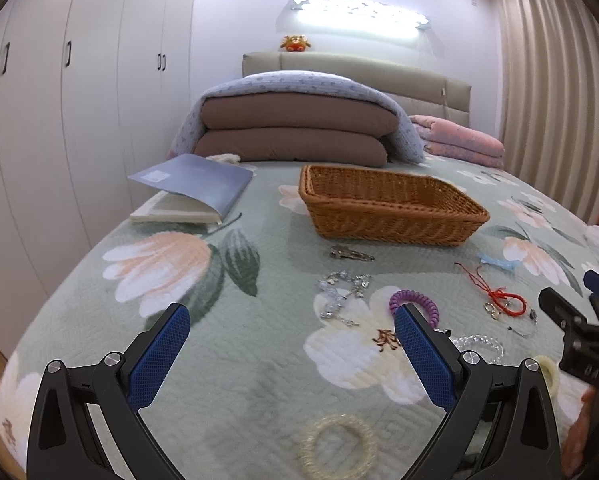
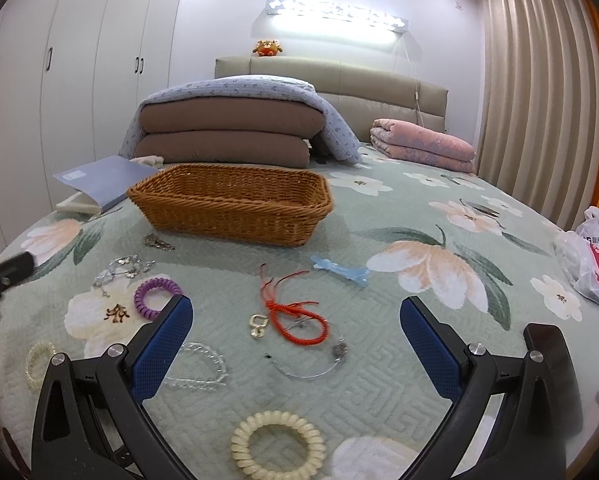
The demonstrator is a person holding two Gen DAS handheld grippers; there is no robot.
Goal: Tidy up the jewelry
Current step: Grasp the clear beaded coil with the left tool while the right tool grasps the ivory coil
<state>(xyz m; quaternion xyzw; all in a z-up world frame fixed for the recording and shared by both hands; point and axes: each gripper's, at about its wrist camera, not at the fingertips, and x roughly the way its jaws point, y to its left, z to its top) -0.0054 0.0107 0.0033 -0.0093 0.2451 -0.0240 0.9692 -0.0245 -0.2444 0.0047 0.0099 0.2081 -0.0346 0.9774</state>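
A wicker basket (image 1: 391,216) (image 2: 235,212) sits mid-bed and looks empty. Jewelry lies on the floral bedspread in front of it: a purple coil band (image 1: 415,300) (image 2: 155,294), a red cord bracelet (image 1: 507,300) (image 2: 299,320), a blue hair clip (image 1: 497,261) (image 2: 341,269), a silver clip (image 1: 351,254) (image 2: 159,243), a crystal charm bracelet (image 1: 341,292) (image 2: 121,268), a clear bead bracelet (image 2: 203,366), a thin silver bangle (image 2: 311,364) and cream coil bands (image 1: 337,446) (image 2: 277,446). My left gripper (image 1: 291,328) and right gripper (image 2: 295,320) are both open and empty, above the bedspread.
A grey book (image 1: 191,188) (image 2: 99,184) lies left of the basket. Folded quilts (image 1: 291,128) and a pink blanket (image 2: 419,144) are stacked at the headboard. A plastic bag (image 2: 591,256) lies at the bed's right edge. Wardrobes stand left, curtains right.
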